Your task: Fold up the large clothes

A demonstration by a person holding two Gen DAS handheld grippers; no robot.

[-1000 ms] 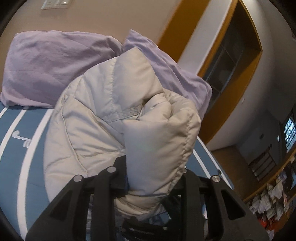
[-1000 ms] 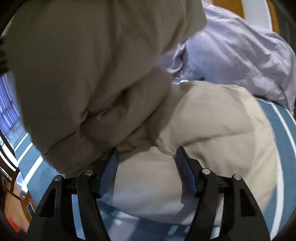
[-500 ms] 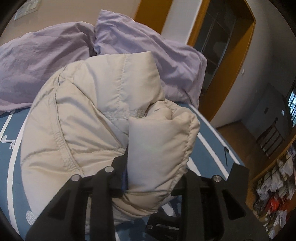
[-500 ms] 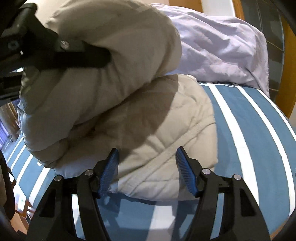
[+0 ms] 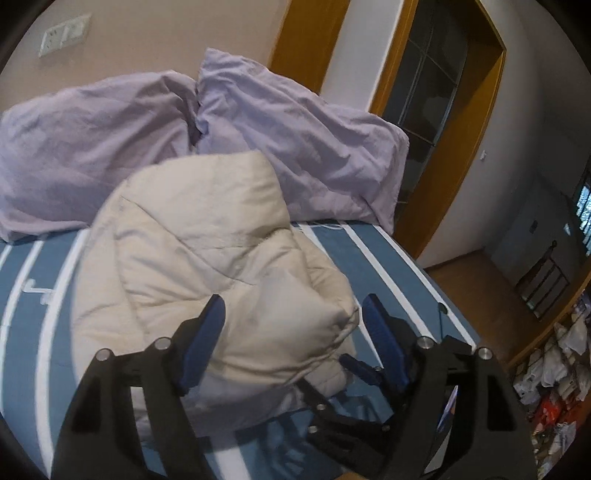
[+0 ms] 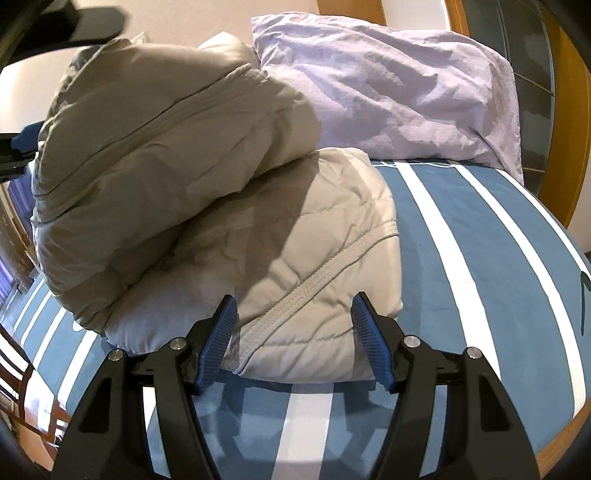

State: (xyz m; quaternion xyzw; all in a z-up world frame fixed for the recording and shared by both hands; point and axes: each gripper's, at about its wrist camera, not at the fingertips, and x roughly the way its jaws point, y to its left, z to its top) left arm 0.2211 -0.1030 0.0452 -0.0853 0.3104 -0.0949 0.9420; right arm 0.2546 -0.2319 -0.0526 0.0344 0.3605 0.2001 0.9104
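Observation:
A puffy beige jacket lies bunched on the blue bed with white stripes, its upper half folded over the lower. My left gripper straddles the near end of that fold. Its jaws are opening: the right pad stands clear of the fabric and the left pad is beside it. In the right wrist view the jacket shows both layers, with the zipper edge nearest. My right gripper stands open just in front of that edge, gripping nothing. One black finger of the left gripper shows at the top left.
Two lilac pillows lie at the head of the bed behind the jacket. An orange-wood door frame and wooden floor are to the right. Striped bed lies bare right of the jacket.
My left jaws have spread and let go of the jacket fold, which now rests on the lower layer. The right gripper has drawn back from the jacket, still open.

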